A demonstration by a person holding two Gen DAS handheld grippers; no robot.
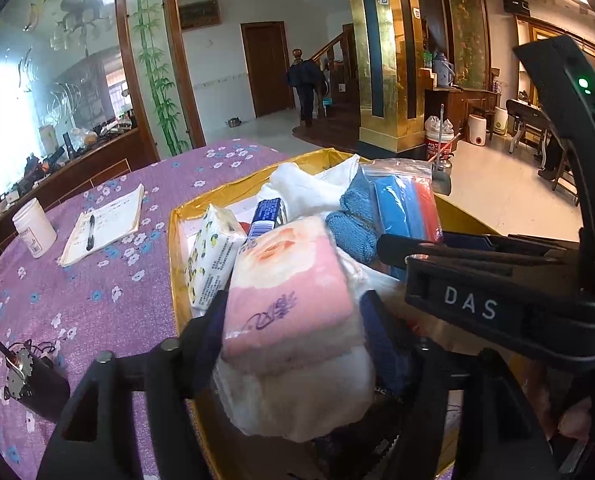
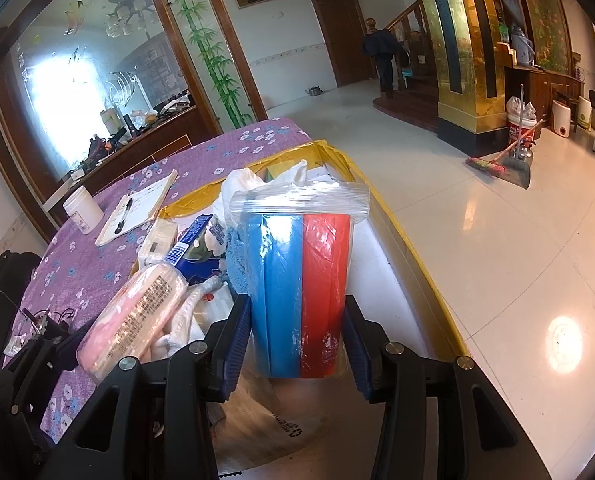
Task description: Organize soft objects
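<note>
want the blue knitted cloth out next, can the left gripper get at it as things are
Probably not yet. The left gripper has the pink tissue pack between its fingers, and the right gripper with its zip bag of sponges sits right beside the blue knitted cloth.

Pink tissue pack [image 1: 289, 292] and zip bag [image 2: 297, 280], upright in gold-rimmed box [image 2: 417, 264]

Daylight floods in through glass partition [image 1: 37, 92], blown out white. Round glare spot on glossy floor [image 2: 563, 344]. Strong fisheye bending, dark corners. Near gripper parts slightly soft; room sharp.
</note>
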